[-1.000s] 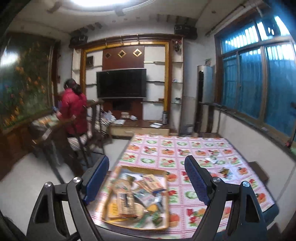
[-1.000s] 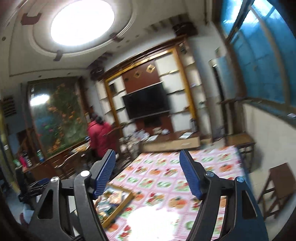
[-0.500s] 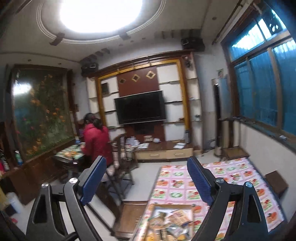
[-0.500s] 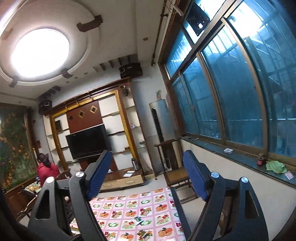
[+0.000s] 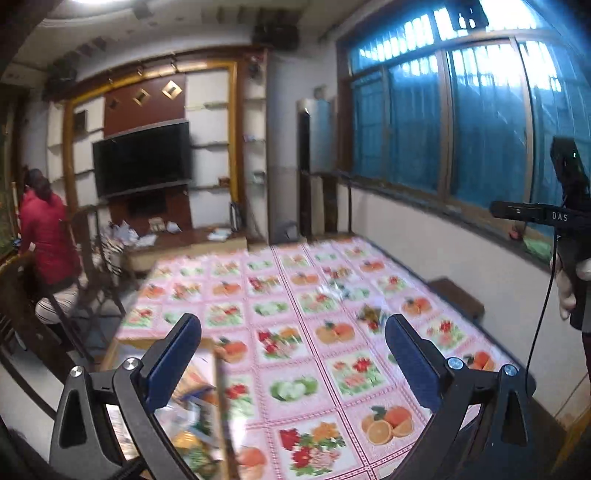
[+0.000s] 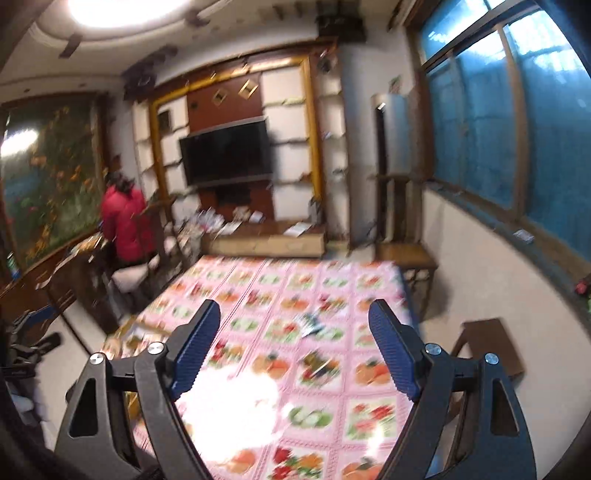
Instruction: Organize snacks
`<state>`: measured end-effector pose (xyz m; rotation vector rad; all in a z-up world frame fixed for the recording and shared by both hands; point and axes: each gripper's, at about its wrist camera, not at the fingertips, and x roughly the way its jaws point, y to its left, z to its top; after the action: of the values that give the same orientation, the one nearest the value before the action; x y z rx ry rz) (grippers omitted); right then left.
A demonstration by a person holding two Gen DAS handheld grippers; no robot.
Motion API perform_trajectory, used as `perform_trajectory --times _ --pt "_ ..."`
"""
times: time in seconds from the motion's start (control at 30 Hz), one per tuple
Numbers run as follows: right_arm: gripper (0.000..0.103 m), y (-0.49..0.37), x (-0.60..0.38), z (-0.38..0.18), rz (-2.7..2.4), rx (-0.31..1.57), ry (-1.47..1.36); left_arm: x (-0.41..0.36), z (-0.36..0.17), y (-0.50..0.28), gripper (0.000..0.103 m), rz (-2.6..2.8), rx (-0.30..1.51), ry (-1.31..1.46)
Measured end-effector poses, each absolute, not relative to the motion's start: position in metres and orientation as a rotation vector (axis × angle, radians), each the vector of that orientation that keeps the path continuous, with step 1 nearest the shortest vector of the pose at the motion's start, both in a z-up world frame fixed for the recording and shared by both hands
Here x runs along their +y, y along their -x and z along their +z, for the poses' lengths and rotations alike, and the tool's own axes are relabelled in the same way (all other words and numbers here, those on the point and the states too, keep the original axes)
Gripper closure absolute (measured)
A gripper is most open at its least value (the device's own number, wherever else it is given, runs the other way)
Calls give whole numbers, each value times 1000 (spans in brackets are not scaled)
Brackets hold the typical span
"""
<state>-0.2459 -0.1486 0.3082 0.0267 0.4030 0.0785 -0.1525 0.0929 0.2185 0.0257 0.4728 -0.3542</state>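
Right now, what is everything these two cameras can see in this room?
Table: one, pink fruit-print cloth, centre.
Tray: one, wooden rim, snack packets inside, table's near-left corner.
Loose packets: at least two, blurred, mid-table, outside the tray.
Television: one, black, far wall unit.
Woman: one, red jacket, seated at left with her back turned.
Windows: blue-tinted, right wall.
Stool: one, brown, right of the table.
Ceiling light: one, round, bright.
Left gripper: blue pads, open, empty, over the table.
Right gripper: blue pads, open, empty, over the table.
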Motion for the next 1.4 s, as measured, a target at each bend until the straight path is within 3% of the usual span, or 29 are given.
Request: perform_trajectory --times 0.23,0.4,0.93,1.2,1.4 --pt "20 165 -102 159 222 610 -30 57 133 95 3 -357 730 44" --pt "20 135 -94 95 255 718 -33 56 107 79 3 -273 803 27" --pt "20 87 -118 52 235 851 -50 39 54 38 3 -185 868 -73" --pt "20 87 -114 38 248 894 -71 45 54 42 3 -170 865 -71" --pt "20 100 -101 43 264 886 -40 58 72 62 3 -80 763 -95"
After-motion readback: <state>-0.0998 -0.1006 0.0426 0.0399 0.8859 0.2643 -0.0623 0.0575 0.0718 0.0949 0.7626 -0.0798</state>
